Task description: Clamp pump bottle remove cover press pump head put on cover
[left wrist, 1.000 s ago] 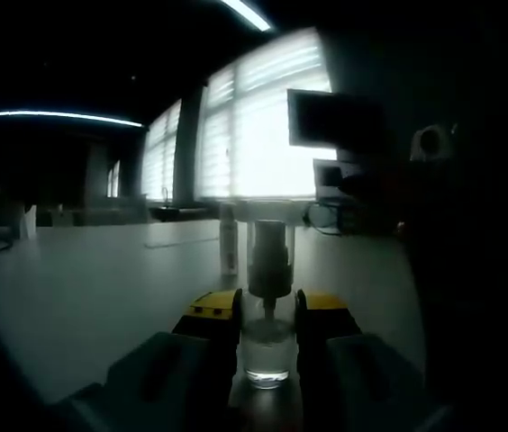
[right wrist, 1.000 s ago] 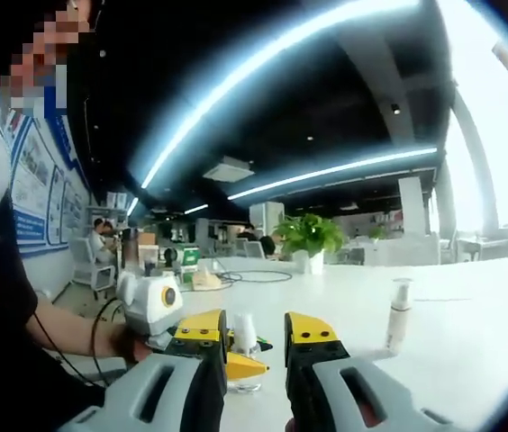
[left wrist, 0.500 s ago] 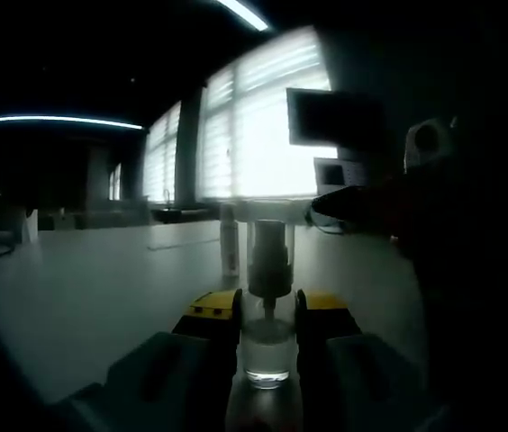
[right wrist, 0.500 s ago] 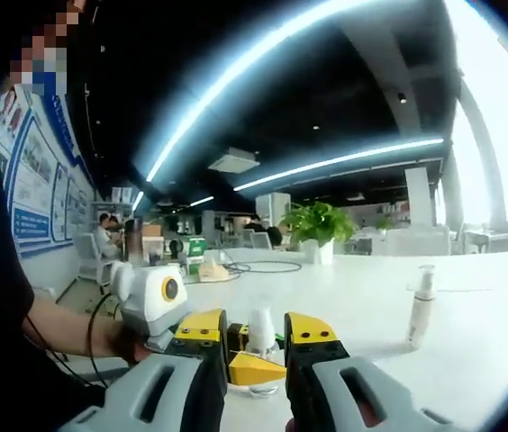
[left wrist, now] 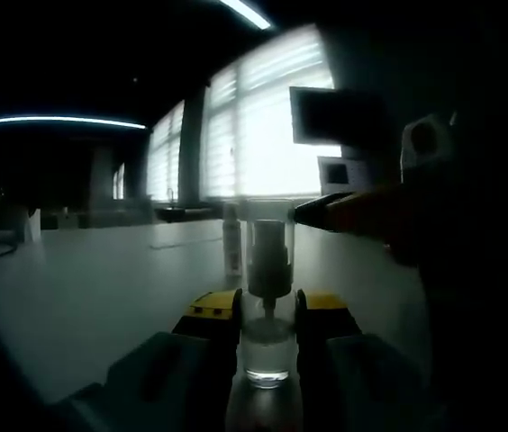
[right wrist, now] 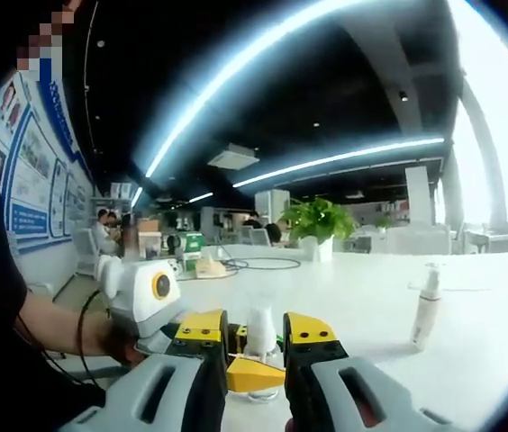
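Note:
A small clear pump bottle [left wrist: 267,353] stands on the white table [left wrist: 101,279], its clear cover [left wrist: 270,252] over the pump head. My left gripper [left wrist: 267,310] is shut on the bottle's body, a yellow pad on either side. From the right, the dark tip of my right gripper [left wrist: 328,211] reaches in level with the cover, just beside it. In the right gripper view, my right gripper [right wrist: 256,335] is open, and the covered bottle top [right wrist: 260,326] shows in the gap between its jaws. Below that top sits the left gripper's yellow jaw [right wrist: 254,374], held by a person's hand.
A second slim spray bottle [right wrist: 427,308] stands upright on the table [right wrist: 353,297], behind the clamped one [left wrist: 230,245]. A potted plant [right wrist: 317,223] and cables lie at the far end. A monitor [left wrist: 335,117] hangs before bright windows. People sit in the background at left.
My right gripper has moved in toward the bottle: its tip has come leftward up to the cover, and the bottle top now sits between its jaws. The left gripper and bottle stayed still.

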